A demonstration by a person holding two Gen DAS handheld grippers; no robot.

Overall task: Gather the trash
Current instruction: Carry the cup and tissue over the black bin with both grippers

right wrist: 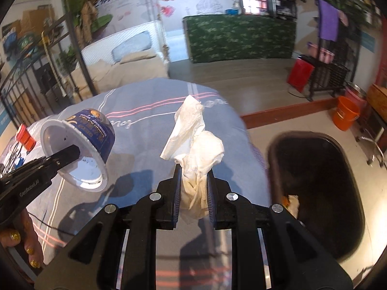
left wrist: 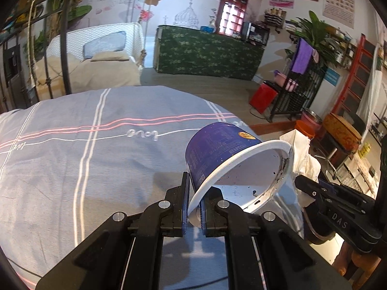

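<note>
The cup (left wrist: 217,154) is dark blue outside with small white print and an orange-yellow badge, white on its rim and inside, flecked with dark specks. The crumpled tissue (right wrist: 196,154) is white to cream. The bedspread (left wrist: 84,145) is grey-blue, crossed by white and pink stripes with white script. The bin (right wrist: 321,188) is black, the bucket (right wrist: 344,117) orange, the counter cloth (left wrist: 208,53) green with a pale leaf print.

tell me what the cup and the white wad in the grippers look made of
Cup: probably thin plastic or coated paper, with a glossy printed blue wall, a white rolled rim and a shiny silvery lining.
White wad: soft tissue paper, matte and crumpled, with a faint embossed texture and limp folds.
</note>
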